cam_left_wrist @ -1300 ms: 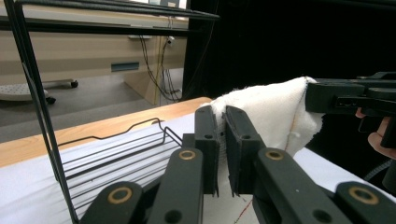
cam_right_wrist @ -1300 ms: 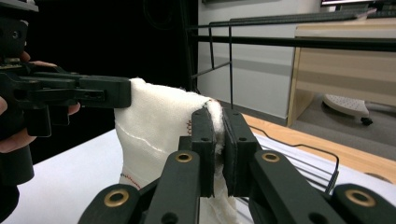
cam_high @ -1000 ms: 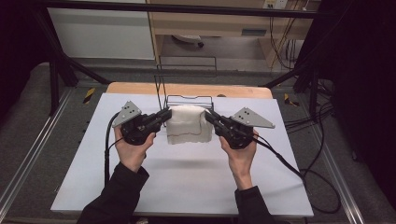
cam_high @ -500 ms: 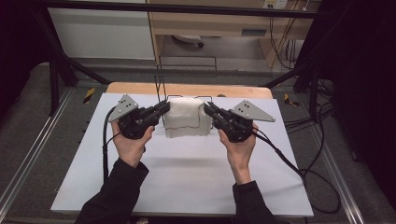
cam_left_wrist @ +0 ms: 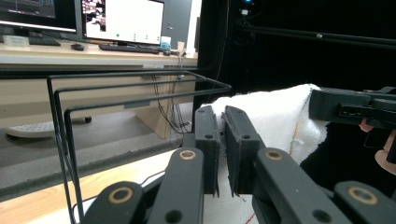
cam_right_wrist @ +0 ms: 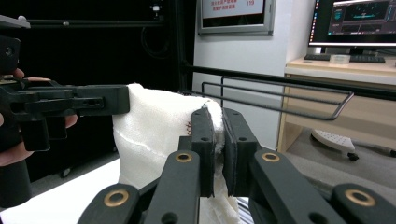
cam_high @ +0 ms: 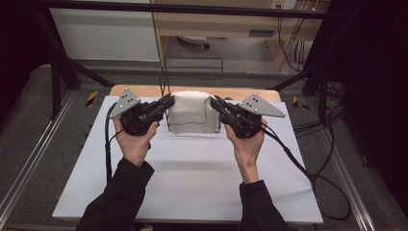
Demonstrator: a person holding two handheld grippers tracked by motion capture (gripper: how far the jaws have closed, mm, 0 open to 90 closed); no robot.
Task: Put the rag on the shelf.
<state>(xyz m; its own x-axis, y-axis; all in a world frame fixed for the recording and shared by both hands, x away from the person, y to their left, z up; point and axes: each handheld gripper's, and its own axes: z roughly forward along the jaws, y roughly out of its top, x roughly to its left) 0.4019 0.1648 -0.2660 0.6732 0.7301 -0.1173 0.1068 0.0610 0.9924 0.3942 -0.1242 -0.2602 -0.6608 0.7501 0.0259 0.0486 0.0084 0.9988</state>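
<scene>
A folded white towel (cam_high: 191,114) hangs between my two grippers, just above the far part of the white table top (cam_high: 192,168). My left gripper (cam_high: 168,101) is shut on the towel's upper left corner. My right gripper (cam_high: 214,102) is shut on its upper right corner. In the left gripper view the jaws (cam_left_wrist: 222,135) pinch the towel (cam_left_wrist: 273,114) edge, with the right gripper (cam_left_wrist: 355,107) across from them. The right gripper view has its jaws (cam_right_wrist: 219,135) closed on the towel (cam_right_wrist: 149,130), opposite the left gripper (cam_right_wrist: 70,105). A black wire rack (cam_high: 192,65) stands right behind the towel.
The rack's thin bars (cam_left_wrist: 140,86) run level close to the towel; they reappear in the right gripper view (cam_right_wrist: 280,95). A wooden strip (cam_high: 139,90) edges the table's far side. Black cables (cam_high: 298,163) trail off to the right. Desks with monitors stand beyond.
Both hands have risen and moved toward the far side, carrying the towel up and closer to the wire rack. Both grips stay closed on its corners.
</scene>
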